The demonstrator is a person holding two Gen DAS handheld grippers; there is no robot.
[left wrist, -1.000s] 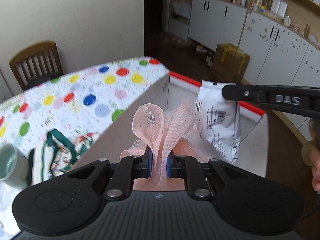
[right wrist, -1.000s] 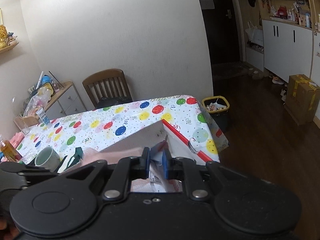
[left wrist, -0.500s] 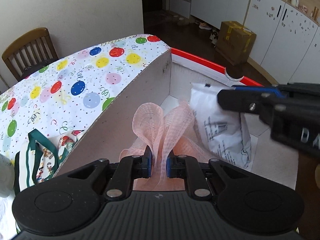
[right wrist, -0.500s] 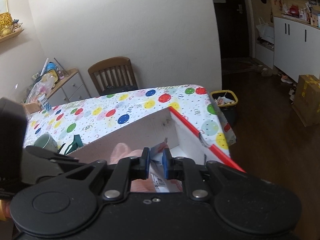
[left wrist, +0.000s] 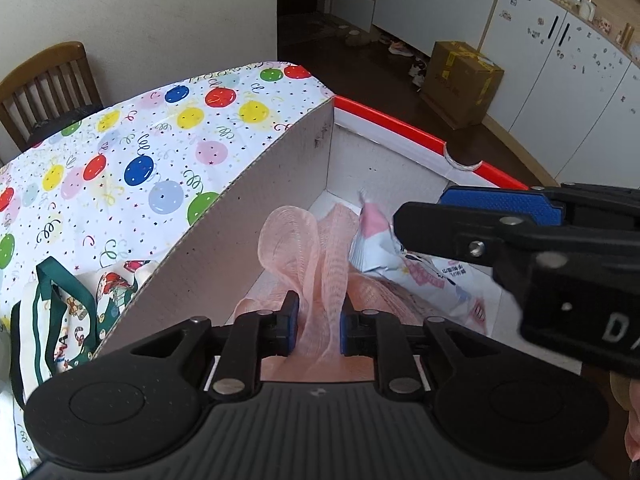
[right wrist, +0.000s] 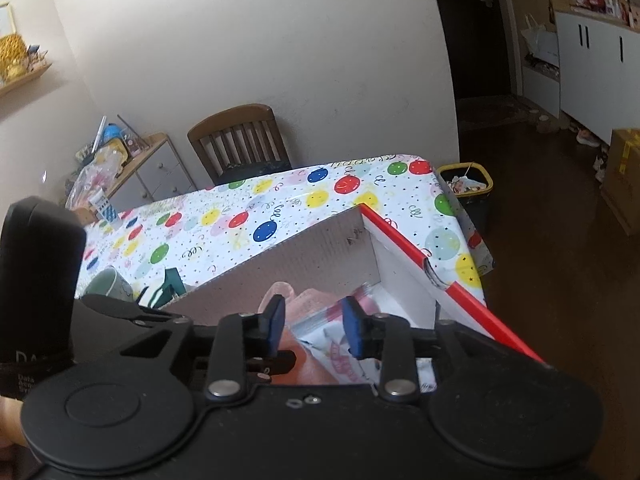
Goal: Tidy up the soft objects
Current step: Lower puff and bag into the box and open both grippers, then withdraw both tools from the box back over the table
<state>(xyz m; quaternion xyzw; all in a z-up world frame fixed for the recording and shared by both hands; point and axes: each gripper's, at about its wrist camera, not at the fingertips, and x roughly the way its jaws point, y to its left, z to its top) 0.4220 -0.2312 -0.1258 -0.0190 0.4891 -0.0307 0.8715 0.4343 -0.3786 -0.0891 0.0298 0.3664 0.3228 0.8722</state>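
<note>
Pink mesh cloth and white printed pouch lie inside the box.

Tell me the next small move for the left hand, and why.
Probably open the left gripper and drop the pink mesh cloth. Its jaws are shut on the cloth, which already hangs inside the cardboard box, beside the white packet that the open right gripper is not holding.

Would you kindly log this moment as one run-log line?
left claw: shut on pink mesh cloth | right claw: open above white printed pouch | both inside red-edged cardboard box
</note>
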